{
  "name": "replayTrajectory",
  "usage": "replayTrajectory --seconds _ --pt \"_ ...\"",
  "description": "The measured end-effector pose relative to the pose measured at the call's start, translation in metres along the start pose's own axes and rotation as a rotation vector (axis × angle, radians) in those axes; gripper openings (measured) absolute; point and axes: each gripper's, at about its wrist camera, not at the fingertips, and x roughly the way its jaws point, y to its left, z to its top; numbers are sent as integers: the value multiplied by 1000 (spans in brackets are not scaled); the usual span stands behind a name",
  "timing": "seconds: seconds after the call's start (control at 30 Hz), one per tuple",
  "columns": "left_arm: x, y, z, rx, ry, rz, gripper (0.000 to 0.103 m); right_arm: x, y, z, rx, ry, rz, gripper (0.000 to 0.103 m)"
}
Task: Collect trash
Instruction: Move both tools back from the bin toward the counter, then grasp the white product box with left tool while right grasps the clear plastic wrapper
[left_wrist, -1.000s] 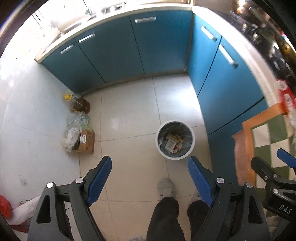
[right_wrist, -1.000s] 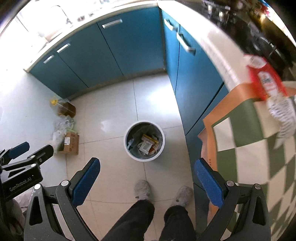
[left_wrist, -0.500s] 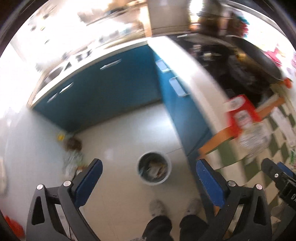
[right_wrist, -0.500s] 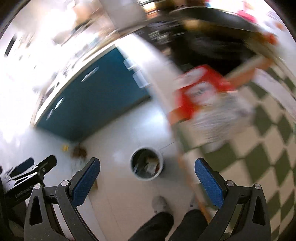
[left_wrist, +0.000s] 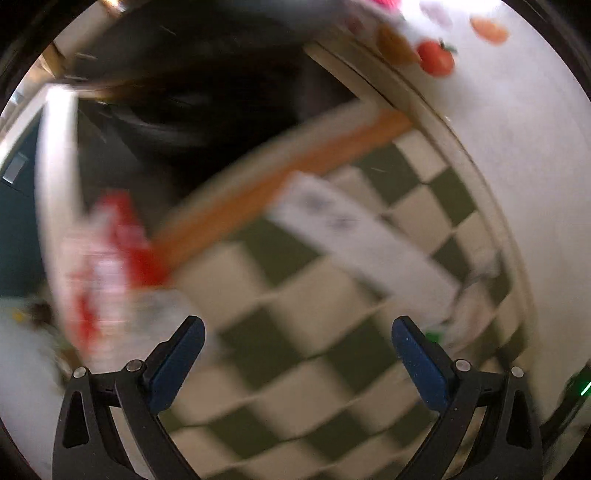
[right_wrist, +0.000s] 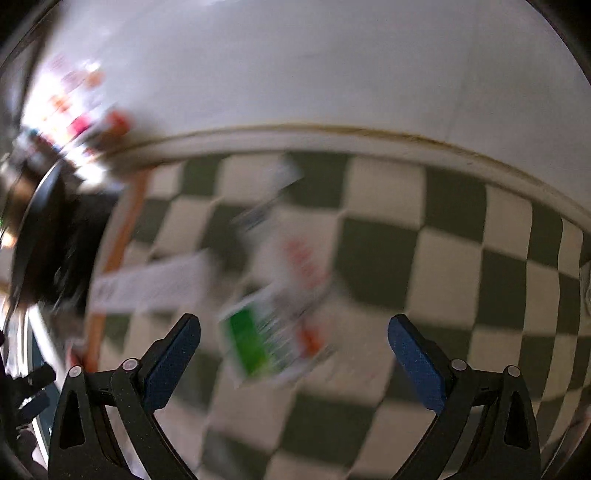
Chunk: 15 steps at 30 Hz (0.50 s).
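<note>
A green and white checkered cloth (right_wrist: 384, 258) with an orange edge covers a kitchen counter that runs up to a white wall (right_wrist: 332, 74), and both pictures are blurry. On the cloth lie bits of trash. A red and white wrapper (left_wrist: 107, 266) sits at the left corner of the cloth, partly over the counter's edge. A long white paper box (left_wrist: 362, 243) lies near the middle of the cloth, slanting toward the wall side. A green and white packet (right_wrist: 258, 339) lies nearer the front edge, and a white wrapper with red print (right_wrist: 295, 258) touches it on the far side. The blur hides what the words on them say. The left gripper (left_wrist: 297, 354) is wide open and holds nothing; it hangs over the cloth between the red wrapper and the white box. The right gripper (right_wrist: 293, 350) is also wide open and holds nothing, and the green packet shows right between its two blue pads (right_wrist: 173, 358). No trash has been picked up here, so it looks like the job on this counter is only starting. All four pieces are left to grab, and the green packet looks like the easiest one for the right gripper
</note>
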Motion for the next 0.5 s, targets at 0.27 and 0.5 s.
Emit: replayTrajectory --seconds 0.27,0.5 --pt "100 -53 38 -250 249 -86 100 49 -7 43 -69 53 27 73" --pt "86 -61 30 -59 81 75 53 74 19 27 -183 46 -22 68"
